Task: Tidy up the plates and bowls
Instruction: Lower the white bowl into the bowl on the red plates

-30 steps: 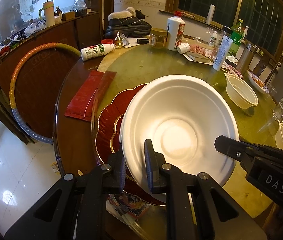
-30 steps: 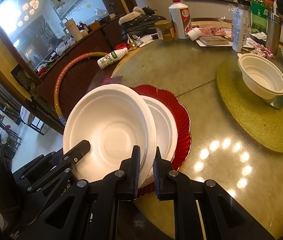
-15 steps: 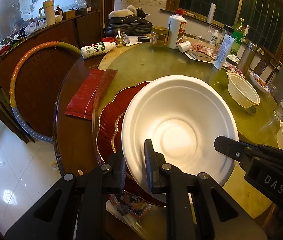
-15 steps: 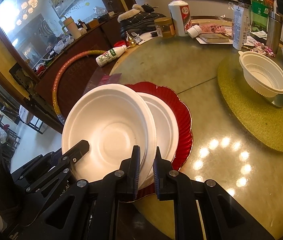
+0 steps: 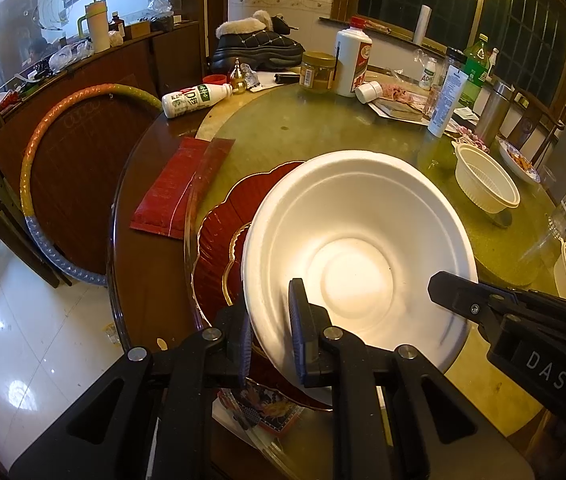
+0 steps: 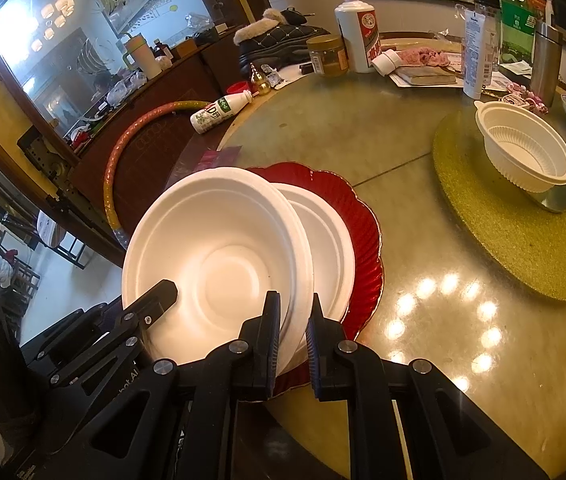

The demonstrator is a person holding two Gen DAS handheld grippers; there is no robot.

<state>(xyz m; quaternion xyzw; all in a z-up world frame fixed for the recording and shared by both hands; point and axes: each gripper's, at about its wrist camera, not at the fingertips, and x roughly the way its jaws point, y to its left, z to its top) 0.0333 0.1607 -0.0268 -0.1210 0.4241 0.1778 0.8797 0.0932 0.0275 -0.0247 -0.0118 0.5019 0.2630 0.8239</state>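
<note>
While tilted over the scalloped red plate [image 6: 363, 216] | round white foam bowl [image 5: 359, 248] | left gripper [image 5: 269, 336] and right gripper [image 6: 293, 336] each pinch its rim.

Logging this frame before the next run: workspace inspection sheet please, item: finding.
Surface: round glass-topped table, green mat on it.
Job's things: white foam bowl held tilted over the white plate on the red plate; ribbed plastic bowl on the mat.
Clutter: bottles, jar, a boot, papers at the far edge.
Grippers: left gripper and right gripper both clamp the foam bowl's rim.
Cables: nothing seen.
Surroundings: hoop, sideboard, dark windows.
</note>
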